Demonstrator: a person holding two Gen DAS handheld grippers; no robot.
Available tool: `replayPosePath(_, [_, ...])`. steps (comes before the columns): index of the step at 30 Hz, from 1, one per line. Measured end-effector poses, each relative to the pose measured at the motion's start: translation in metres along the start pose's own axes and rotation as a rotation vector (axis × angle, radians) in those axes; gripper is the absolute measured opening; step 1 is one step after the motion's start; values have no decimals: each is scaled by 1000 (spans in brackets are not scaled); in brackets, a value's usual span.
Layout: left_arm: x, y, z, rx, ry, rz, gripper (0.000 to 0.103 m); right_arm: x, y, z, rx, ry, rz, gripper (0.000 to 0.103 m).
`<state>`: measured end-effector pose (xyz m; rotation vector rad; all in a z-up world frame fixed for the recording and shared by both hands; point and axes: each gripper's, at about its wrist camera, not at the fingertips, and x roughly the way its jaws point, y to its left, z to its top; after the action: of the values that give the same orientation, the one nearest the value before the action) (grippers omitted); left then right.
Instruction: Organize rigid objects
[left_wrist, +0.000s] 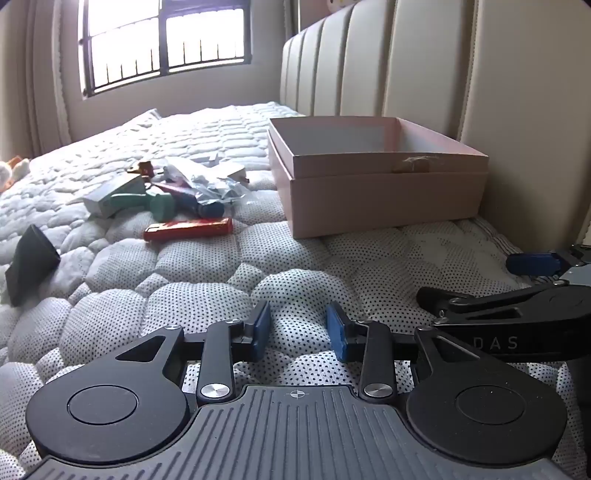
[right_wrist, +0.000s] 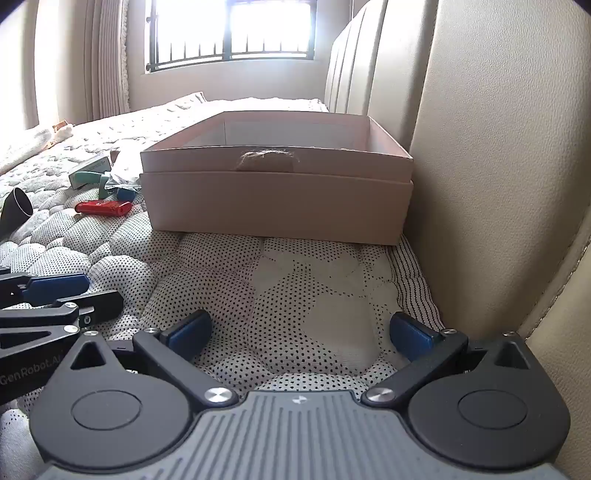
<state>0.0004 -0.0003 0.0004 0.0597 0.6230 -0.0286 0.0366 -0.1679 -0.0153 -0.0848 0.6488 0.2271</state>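
While your pink box (right_wrist: 277, 206) sits open on the mattress (right_wrist: 288, 288), nothing visible inside, left gripper (left_wrist: 298, 330) half open, right gripper (right_wrist: 299, 332) wide, both empty.

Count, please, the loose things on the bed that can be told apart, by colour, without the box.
Red: 1, the flat red item
Green: 1, the green tool
Black: 1, the black cone
White or grey: 1, the small carton
Total: 4. The crumpled pile behind hides more; those cannot be counted.
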Motion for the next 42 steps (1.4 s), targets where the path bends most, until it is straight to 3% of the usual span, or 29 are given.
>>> replayPosePath(6, [-3,7,0,-47,-8,-29,38,0,0,0,0,0,0,103])
replayPosePath(42, [-2,2,0,-24,-9,-14,38,0,0,0,0,-1,0,103])
